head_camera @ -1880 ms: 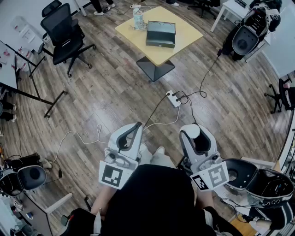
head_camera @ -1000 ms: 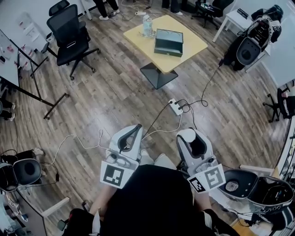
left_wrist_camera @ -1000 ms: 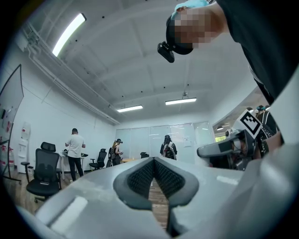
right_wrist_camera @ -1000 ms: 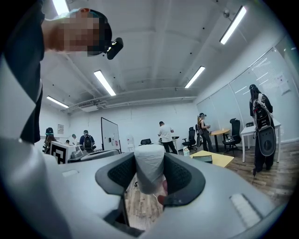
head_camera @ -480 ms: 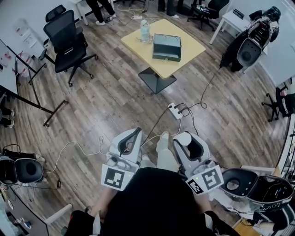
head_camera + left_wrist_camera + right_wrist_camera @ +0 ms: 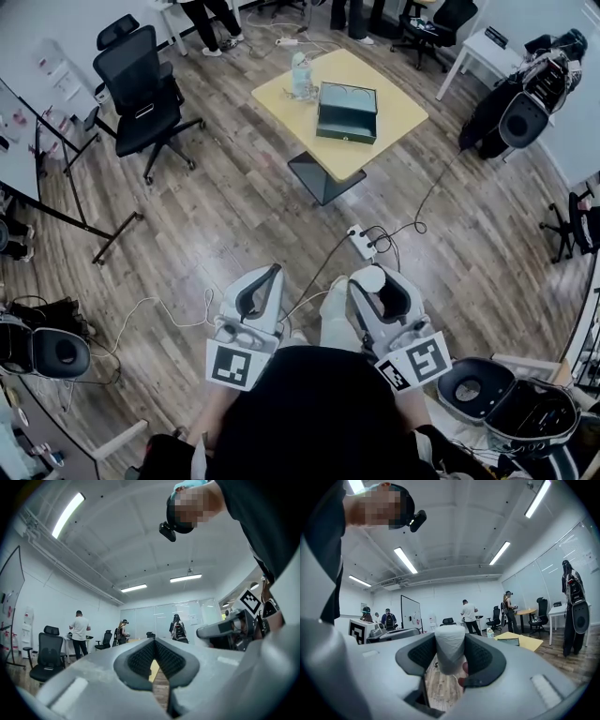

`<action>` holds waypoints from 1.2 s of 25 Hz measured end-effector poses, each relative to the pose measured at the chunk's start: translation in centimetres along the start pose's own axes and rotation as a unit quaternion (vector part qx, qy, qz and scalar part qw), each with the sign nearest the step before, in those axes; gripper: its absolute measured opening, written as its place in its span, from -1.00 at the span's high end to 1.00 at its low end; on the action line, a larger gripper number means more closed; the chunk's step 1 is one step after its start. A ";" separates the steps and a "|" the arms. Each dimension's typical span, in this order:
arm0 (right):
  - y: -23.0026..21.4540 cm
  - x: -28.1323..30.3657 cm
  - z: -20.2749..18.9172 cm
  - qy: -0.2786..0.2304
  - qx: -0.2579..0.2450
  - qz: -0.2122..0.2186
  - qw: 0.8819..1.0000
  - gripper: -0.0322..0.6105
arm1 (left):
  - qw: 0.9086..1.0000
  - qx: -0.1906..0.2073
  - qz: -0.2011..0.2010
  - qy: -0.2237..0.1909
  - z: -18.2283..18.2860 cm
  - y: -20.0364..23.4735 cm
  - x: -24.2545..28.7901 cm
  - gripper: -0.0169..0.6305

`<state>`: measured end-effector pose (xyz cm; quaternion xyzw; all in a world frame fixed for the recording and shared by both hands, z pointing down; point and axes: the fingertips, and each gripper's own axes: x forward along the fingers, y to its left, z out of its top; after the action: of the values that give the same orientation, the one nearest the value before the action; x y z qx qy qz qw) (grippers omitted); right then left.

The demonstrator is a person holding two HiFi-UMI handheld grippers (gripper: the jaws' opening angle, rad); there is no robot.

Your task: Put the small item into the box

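Well short of the box point(image 6: 347, 111) on the yellow table point(image 6: 401, 112), the small white roll point(image 6: 450, 648) stands upright, pinched in the right gripper point(image 6: 381, 291). The box lies straight ahead of those jaws. The left gripper point(image 6: 154, 654) alongside is closed on nothing.

The box point(image 6: 347, 111) on the yellow table point(image 6: 405, 114), in the upper middle of the head view, is too small to tell what lies inside. The bottle point(image 6: 300, 73) beside it is too small to read. At the top edge, people point(image 6: 208, 17) are cut off at the legs. The person's dark top point(image 6: 319, 412) hides both hands. The right gripper point(image 6: 450, 641) covers the sides of the white roll point(image 6: 449, 652).
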<state>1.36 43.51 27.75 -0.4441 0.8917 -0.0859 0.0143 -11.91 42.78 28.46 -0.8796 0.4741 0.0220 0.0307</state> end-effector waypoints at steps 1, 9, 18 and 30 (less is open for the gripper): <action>-0.6 0.7 0.1 0.000 0.001 0.002 1.000 0.32 | 1.000 0.003 0.001 0.001 0.0 0.4 0.7 0.94; -5.8 5.5 1.3 -0.002 0.007 0.014 1.000 0.32 | 1.000 0.010 0.010 0.005 -0.4 2.6 6.9 0.94; -12.6 9.2 3.0 0.002 0.011 0.024 1.000 0.32 | 1.000 0.017 0.021 0.007 0.0 3.6 14.7 0.94; -21.2 12.7 4.3 -0.007 0.029 0.059 0.998 0.32 | 0.998 0.039 0.039 0.008 -0.8 2.6 23.6 0.94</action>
<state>10.84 20.26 27.66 -0.3905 0.9135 -0.1077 0.0385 -1.11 21.70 27.61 -0.8586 0.5091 -0.0027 0.0603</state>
